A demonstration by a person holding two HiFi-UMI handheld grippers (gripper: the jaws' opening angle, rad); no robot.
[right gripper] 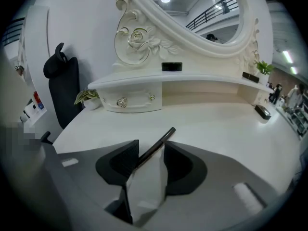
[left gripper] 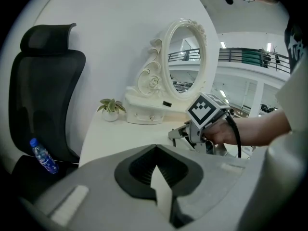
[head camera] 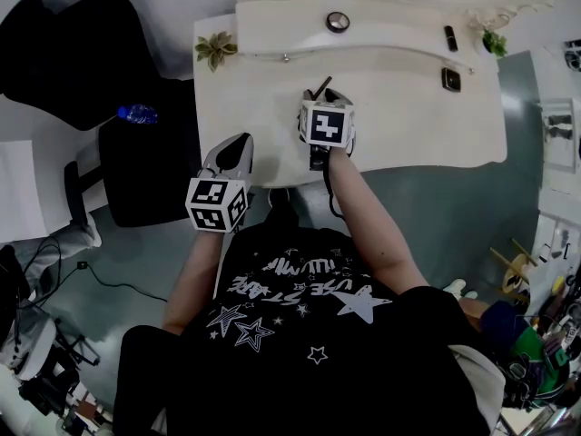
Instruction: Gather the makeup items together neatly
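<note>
Makeup pencil [right gripper: 155,147]: dark and slender, lying aslant in the gap of the right hand-held gripper [right gripper: 150,143]. Pokes out past the fingertips toward the mirror [right gripper: 192,13], far end up and to the right, near end tucked against the left pad. Jaws partly spread, gap wider than the pencil, no squeeze from both sides to be seen. Resting on the white tabletop [right gripper: 216,124] or lifted off it: not clear. In the head view, sticks out just beyond the gripper's nose, over the tabletop's middle.

Left hand-held gripper [left gripper: 155,148]: jaws pressed together at the tips, nothing between them. Hangs at the tabletop's front left edge, well apart from the pencil, looking toward the right one.

Elsewhere: round black compact [right gripper: 172,66] up on the vanity shelf under the mirror; small black case [right gripper: 263,111] at the tabletop's right end; another dark piece [right gripper: 250,76] on the shelf's right end. Potted plant [right gripper: 86,98] at the left rear corner. All well apart from the pencil.
</note>
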